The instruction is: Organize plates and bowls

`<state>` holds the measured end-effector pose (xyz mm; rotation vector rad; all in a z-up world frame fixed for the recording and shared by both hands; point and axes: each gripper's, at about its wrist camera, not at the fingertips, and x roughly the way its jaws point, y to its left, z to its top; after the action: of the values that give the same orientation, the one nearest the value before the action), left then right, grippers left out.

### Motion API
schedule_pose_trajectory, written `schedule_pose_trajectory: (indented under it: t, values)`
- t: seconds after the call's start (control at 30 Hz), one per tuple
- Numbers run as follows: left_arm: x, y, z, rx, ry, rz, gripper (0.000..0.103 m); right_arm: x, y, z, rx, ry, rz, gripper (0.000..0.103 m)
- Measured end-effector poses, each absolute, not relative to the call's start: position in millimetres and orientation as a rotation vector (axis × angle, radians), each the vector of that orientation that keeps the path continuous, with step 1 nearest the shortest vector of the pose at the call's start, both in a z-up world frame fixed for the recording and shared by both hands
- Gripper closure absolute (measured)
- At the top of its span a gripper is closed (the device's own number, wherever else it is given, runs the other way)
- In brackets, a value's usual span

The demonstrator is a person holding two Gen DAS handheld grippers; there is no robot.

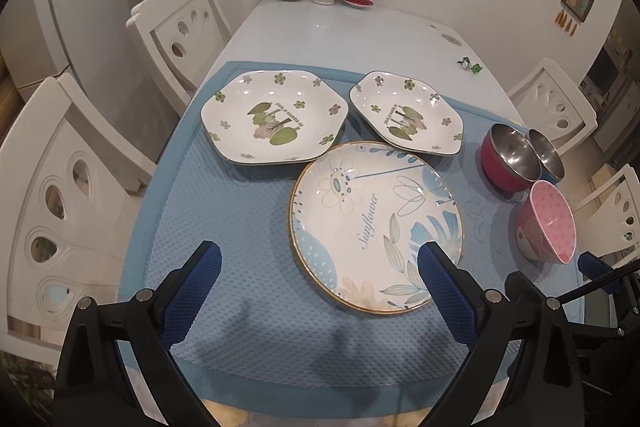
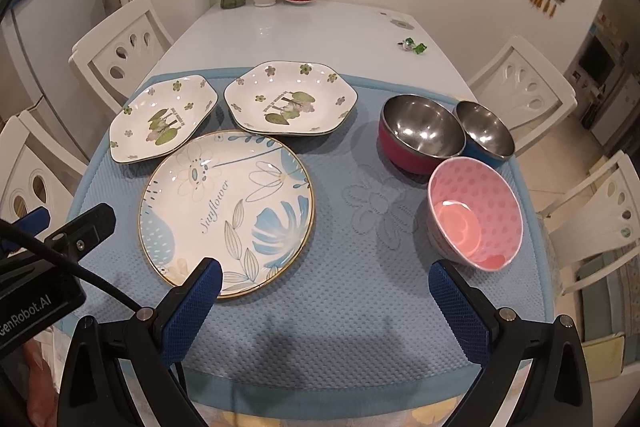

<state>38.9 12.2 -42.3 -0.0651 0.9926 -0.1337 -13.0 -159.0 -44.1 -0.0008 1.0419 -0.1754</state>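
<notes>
Both tools hover spread wide and empty over the near edge of the blue mat (image 2: pixel 340 315), the left tool (image 1: pixel 320 291) nearer the round Sunflower plate (image 1: pixel 376 223), the right tool (image 2: pixel 326 307) nearer the pink dotted bowl (image 2: pixel 476 215) ahead to its right.

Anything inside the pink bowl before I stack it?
The pink bowl looks empty: only its glossy pink bottom and dotted wall show. The near inner wall is hidden by the rim. Both grippers, left and right, hang open.
</notes>
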Motion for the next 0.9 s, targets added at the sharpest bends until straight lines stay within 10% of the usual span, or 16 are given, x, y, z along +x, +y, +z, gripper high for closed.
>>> schedule_pose_trajectory:
  t: [0.5, 0.9]
  values:
    - [76.8, 30.8, -82.7, -0.077, 1.024, -0.072, 0.005, 36.7, -172.9, -80.9, 0.063, 1.130, -0.069, 0.001]
    - [124.0, 34.6, -134.9, -0.136, 1.147, -0.186, 0.022, 96.1, -184.6, -138.5, 0.119, 1.241, -0.045, 0.039]
